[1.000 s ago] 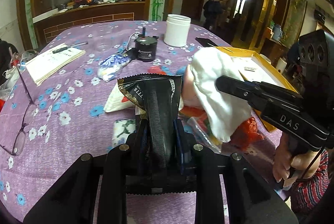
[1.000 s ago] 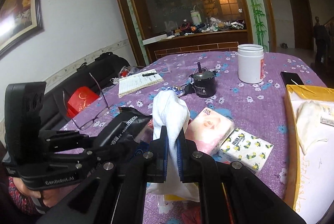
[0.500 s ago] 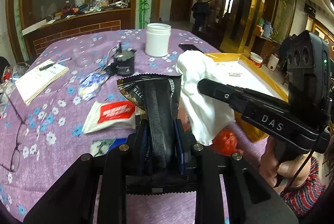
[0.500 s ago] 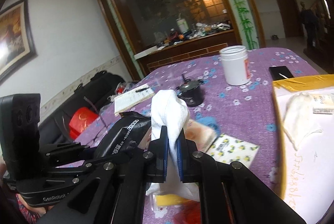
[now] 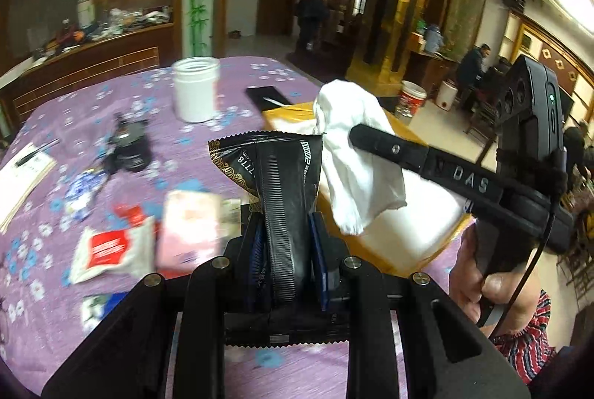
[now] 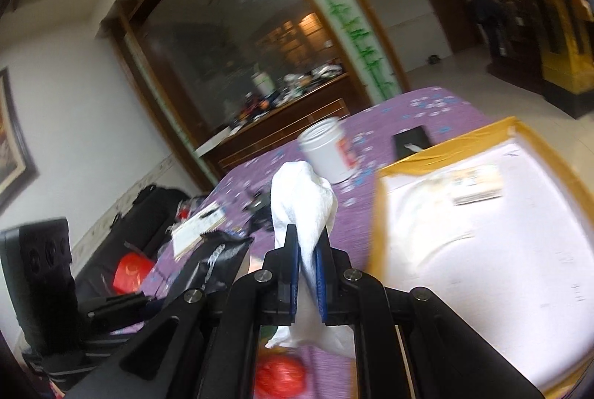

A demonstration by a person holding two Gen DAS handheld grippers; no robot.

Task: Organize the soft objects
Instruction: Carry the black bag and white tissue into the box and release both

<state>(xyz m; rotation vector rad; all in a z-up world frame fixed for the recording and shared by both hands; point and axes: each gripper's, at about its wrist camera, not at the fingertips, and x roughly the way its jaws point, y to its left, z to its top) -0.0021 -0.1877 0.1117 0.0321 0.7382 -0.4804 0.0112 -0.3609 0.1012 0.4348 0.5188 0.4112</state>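
Two grippers are raised above a round table under a purple flowered cloth point(image 5: 111, 94). At its right side lies a large shallow yellow-rimmed cardboard box lined white point(image 6: 482, 224). On the cloth sit a white plastic jar point(image 5: 195, 88) and, nearer, a white tissue pack with a red label point(image 5: 111, 250) beside a blurred pink pack point(image 5: 189, 228). The left gripper point(image 5: 287, 243) is clamped on a black foil pouch point(image 5: 276, 172) standing upright between its pads. The right gripper point(image 6: 308, 272) pinches a crumpled white cloth point(image 6: 302, 209), held in the air near the box's left edge.
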